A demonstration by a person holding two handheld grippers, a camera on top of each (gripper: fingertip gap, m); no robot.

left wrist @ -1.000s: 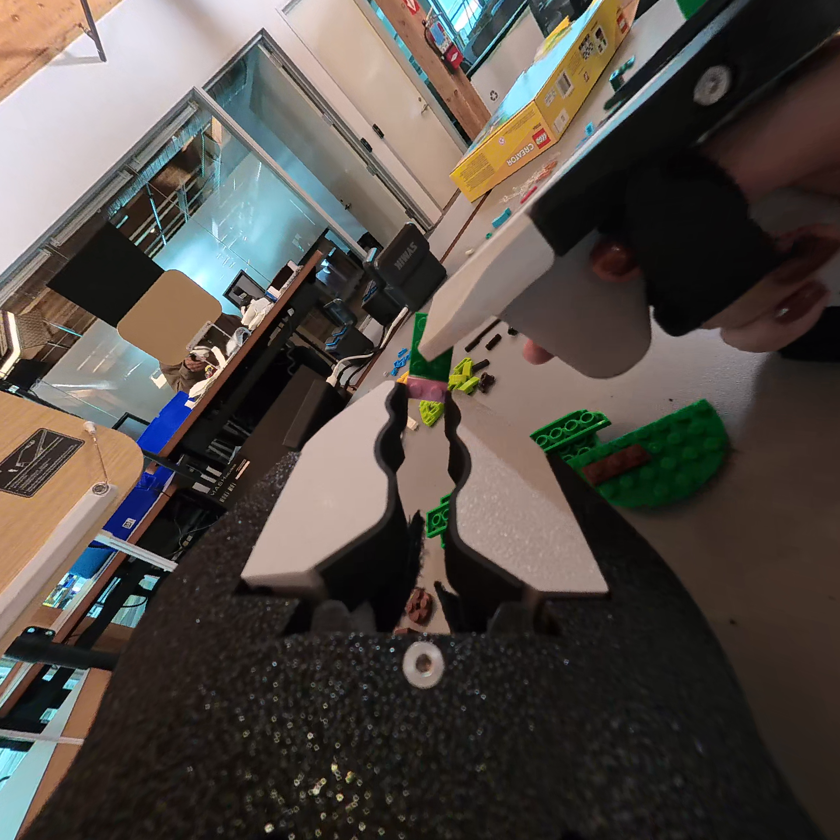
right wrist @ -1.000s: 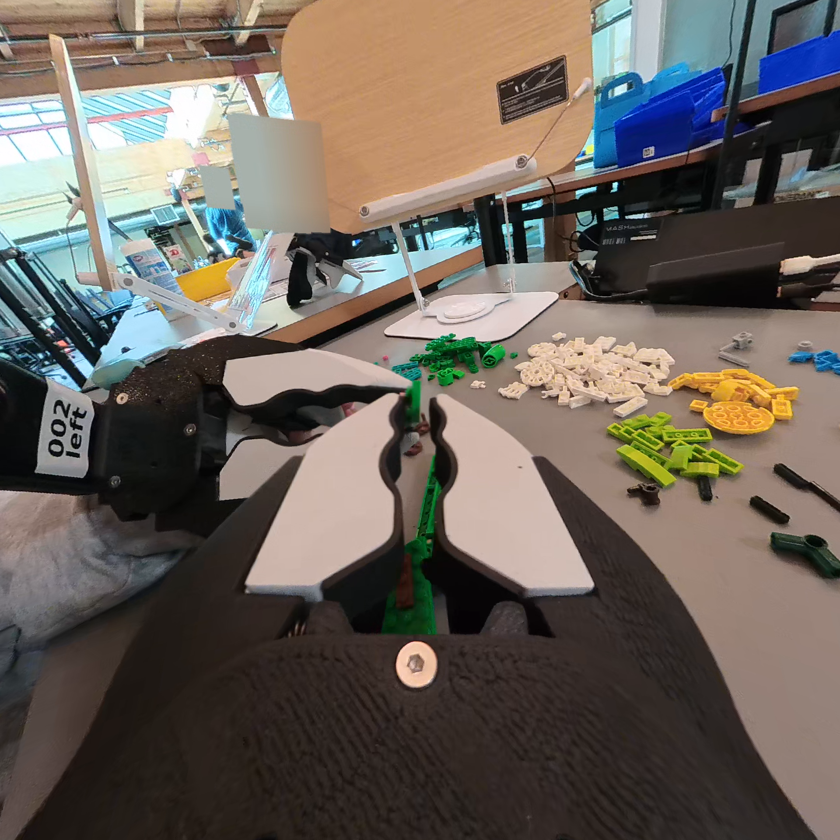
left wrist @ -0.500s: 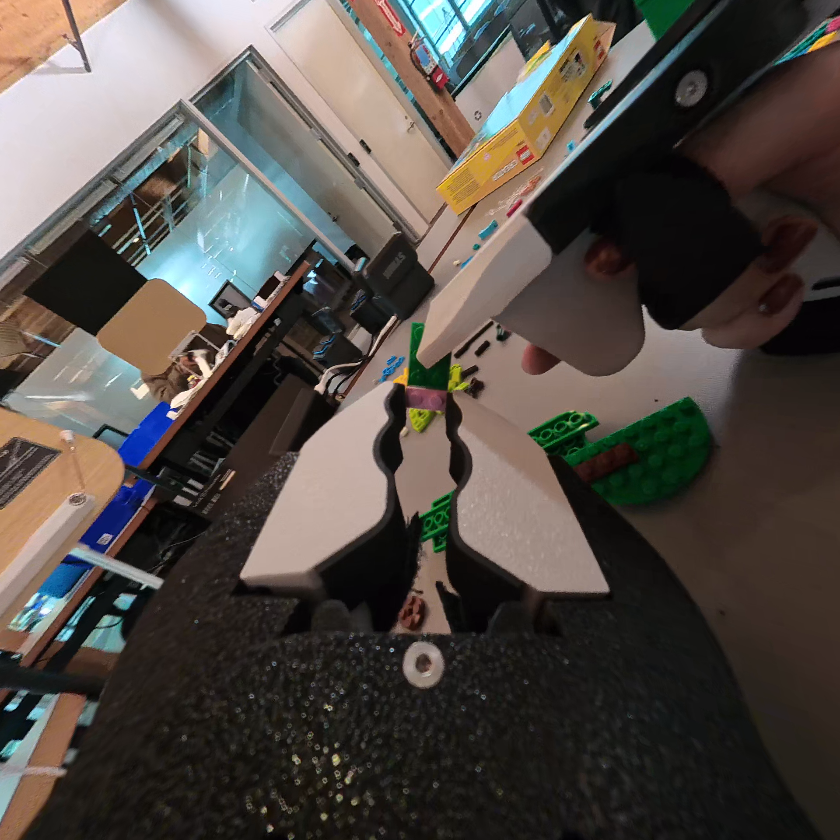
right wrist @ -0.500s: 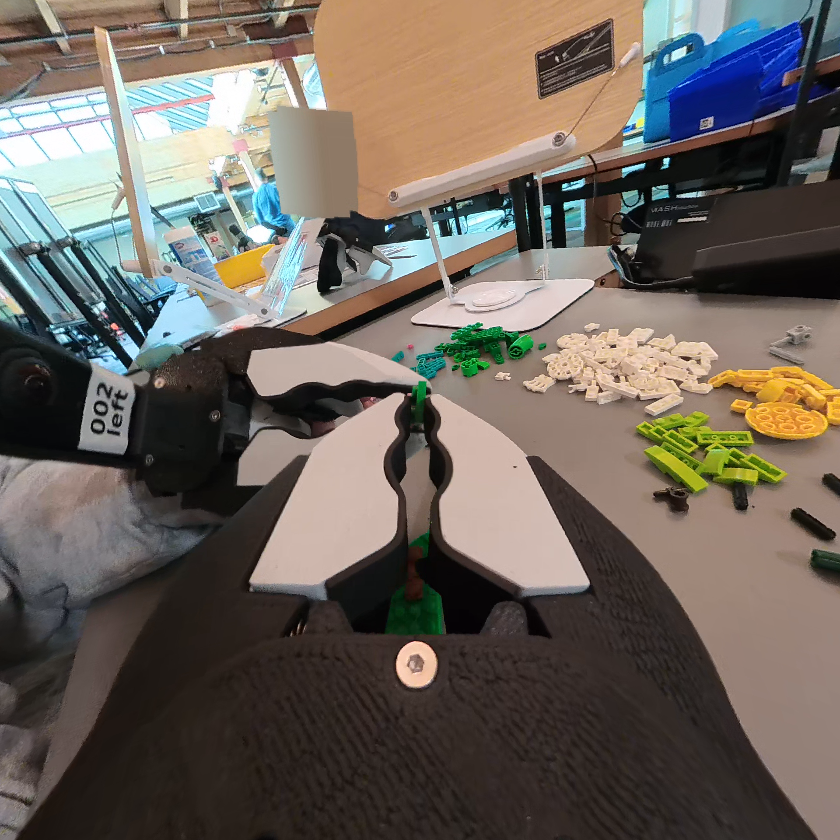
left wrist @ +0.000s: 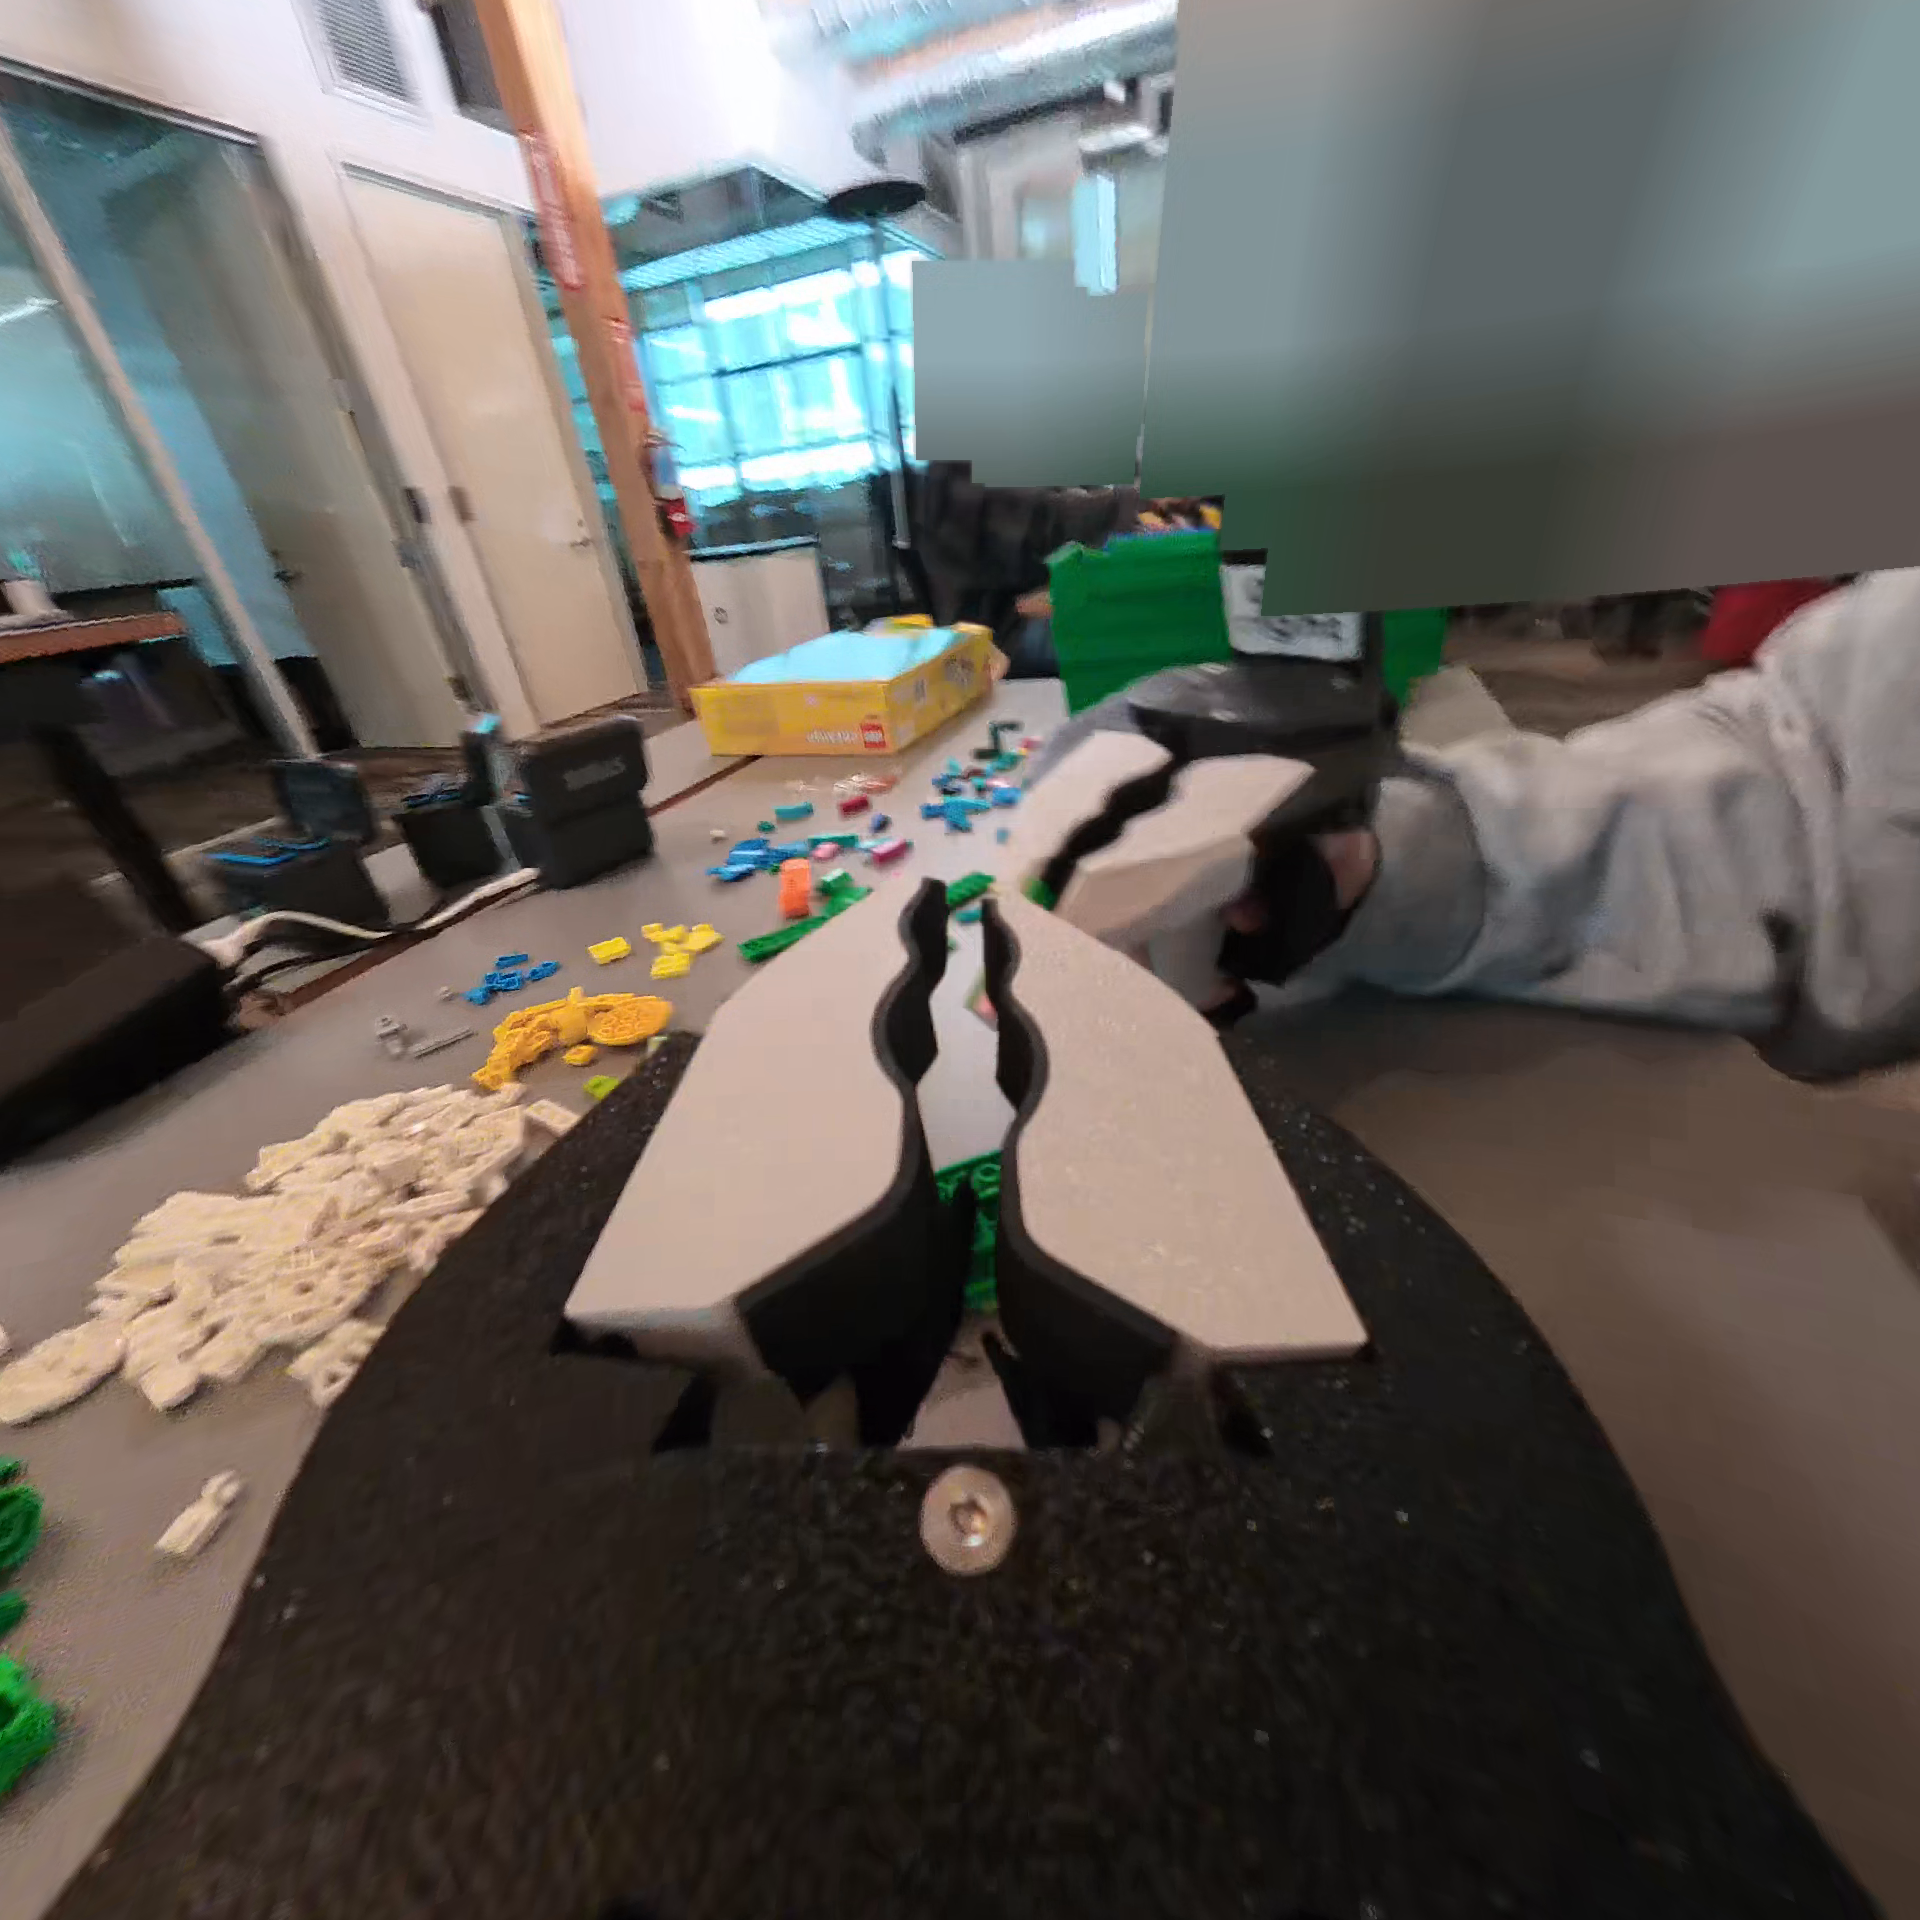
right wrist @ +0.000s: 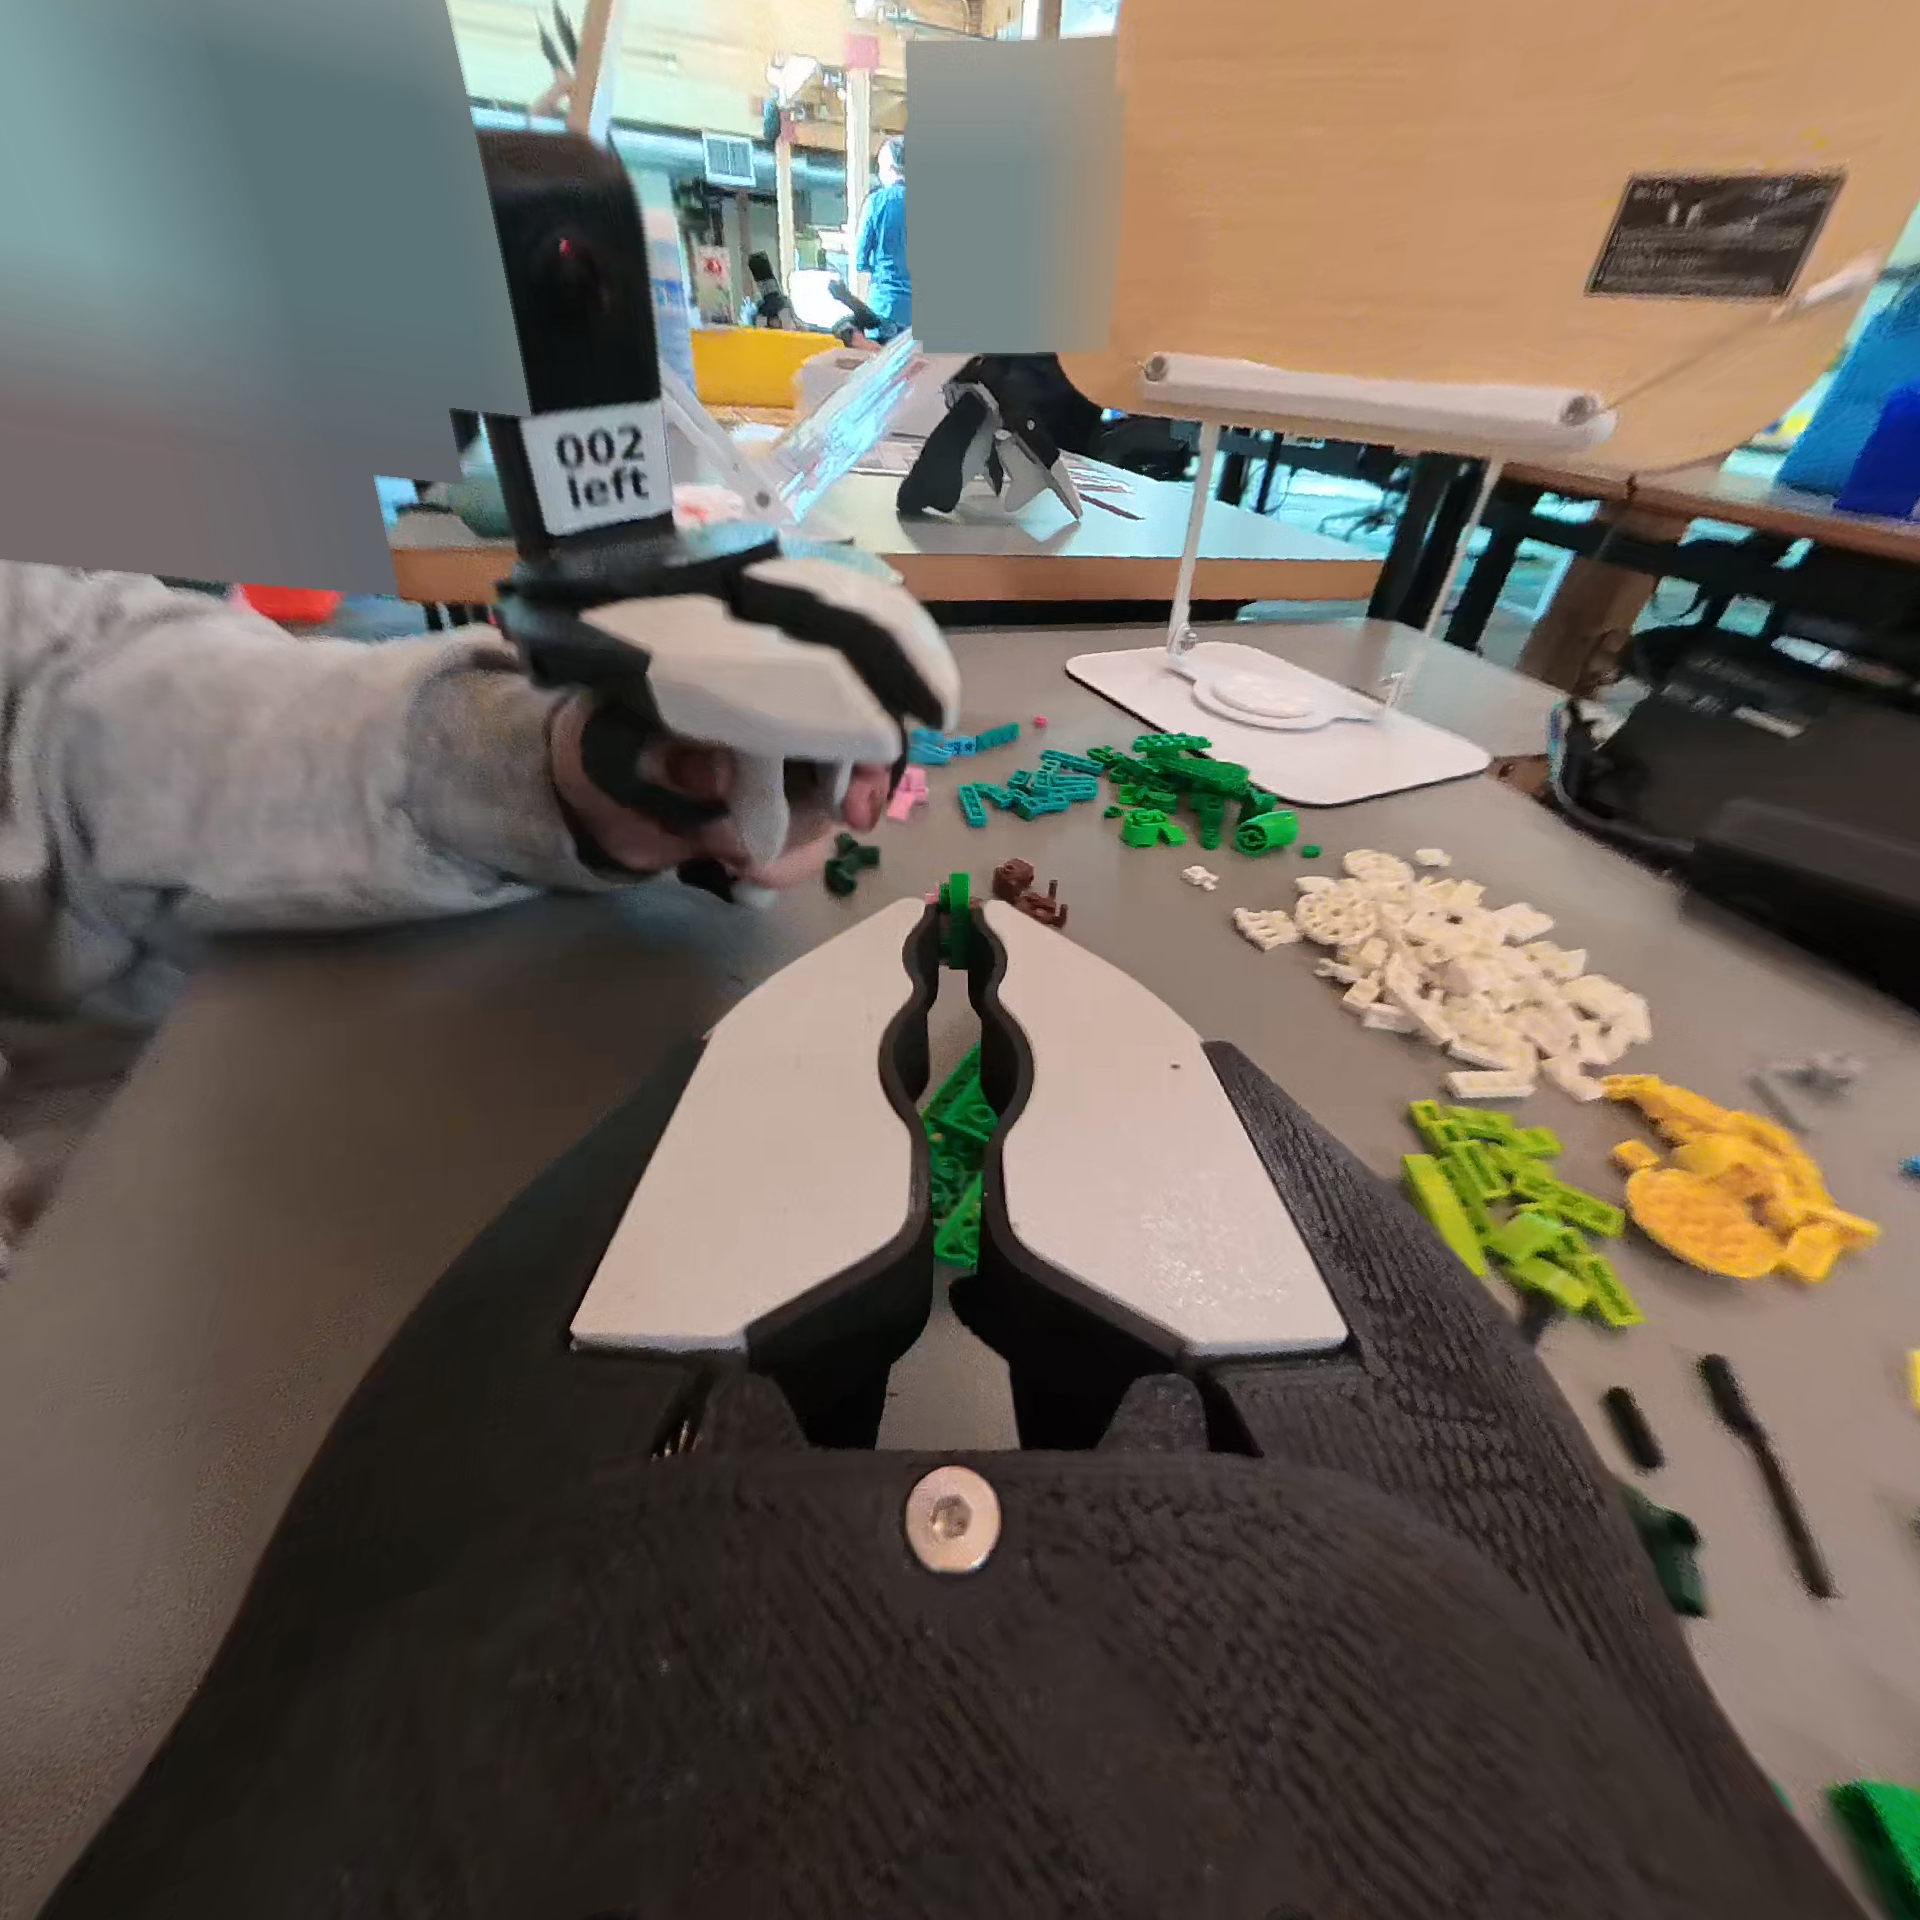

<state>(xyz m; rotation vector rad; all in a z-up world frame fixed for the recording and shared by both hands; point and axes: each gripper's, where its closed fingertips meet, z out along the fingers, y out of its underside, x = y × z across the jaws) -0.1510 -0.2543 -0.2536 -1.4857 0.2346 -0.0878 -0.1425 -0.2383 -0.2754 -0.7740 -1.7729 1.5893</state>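
My right claw (right wrist: 954, 928) is pinching a green plate piece (right wrist: 954, 920) edge-on between its tips, both pads pressing on it, just above the grey counter (right wrist: 416, 1039). My left claw (left wrist: 964, 914) is hanging narrowly parted with nothing between its tips, off to the left and well apart from the right one. Brown bits (right wrist: 1029, 891) are lying just beyond the held piece, with white pieces (right wrist: 1455, 966) spreading further right.
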